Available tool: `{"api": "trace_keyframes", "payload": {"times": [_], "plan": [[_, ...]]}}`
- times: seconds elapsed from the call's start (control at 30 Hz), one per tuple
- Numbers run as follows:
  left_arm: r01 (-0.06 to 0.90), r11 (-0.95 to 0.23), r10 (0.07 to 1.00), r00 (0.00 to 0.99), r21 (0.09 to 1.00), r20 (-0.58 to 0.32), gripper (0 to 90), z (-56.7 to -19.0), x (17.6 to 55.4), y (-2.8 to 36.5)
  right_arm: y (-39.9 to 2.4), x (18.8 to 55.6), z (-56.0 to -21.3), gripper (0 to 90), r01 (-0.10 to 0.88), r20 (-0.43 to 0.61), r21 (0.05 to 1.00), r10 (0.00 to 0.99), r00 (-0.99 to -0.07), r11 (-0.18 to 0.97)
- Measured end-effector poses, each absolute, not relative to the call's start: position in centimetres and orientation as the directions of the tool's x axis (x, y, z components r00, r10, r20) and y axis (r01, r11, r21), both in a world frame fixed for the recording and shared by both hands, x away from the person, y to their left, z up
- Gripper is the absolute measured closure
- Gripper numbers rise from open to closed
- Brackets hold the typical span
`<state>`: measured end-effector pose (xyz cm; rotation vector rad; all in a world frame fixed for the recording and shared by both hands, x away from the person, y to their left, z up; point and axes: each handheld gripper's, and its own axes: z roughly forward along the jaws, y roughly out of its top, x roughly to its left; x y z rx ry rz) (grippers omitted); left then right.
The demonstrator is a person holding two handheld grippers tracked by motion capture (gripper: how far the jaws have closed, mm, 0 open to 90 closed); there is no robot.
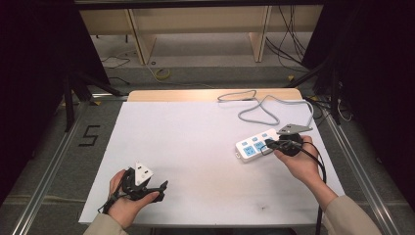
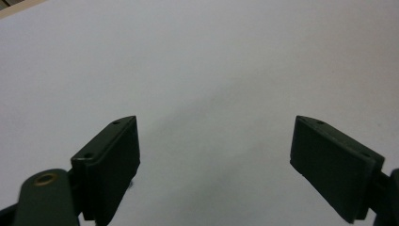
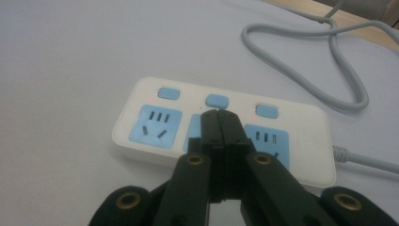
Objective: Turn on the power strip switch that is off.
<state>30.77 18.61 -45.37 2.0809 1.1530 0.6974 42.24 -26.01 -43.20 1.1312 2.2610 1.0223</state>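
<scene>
Up close, glossy white rectangular power strip (image 3: pixel 226 129), rounded blue buttons (image 3: pixel 217 100)

A white table (image 1: pixel 195 147) stands before wooden shelving (image 1: pixel 195 22), with loose cables (image 1: pixel 288 44) on the floor.

The power strip (image 3: pixel 226 127) is smooth, slightly glossy white plastic with matt blue sockets. Its grey cord (image 3: pixel 339 61) looks rubbery. The counter (image 1: pixel 195 142) is matt white; black fingers (image 2: pixel 110 165) matt plastic.
</scene>
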Motion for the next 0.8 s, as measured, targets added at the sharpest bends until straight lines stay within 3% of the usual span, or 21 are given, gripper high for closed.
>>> {"api": "trace_keyframes", "payload": {"times": [0.8], "plan": [[0.523,-0.399,0.871,0.473,0.753,0.132,16.0,-45.3,30.8,18.5,-25.4,43.8,-43.6,90.0,0.533,-0.025,0.748,0.819,-0.574,0.396]]}}
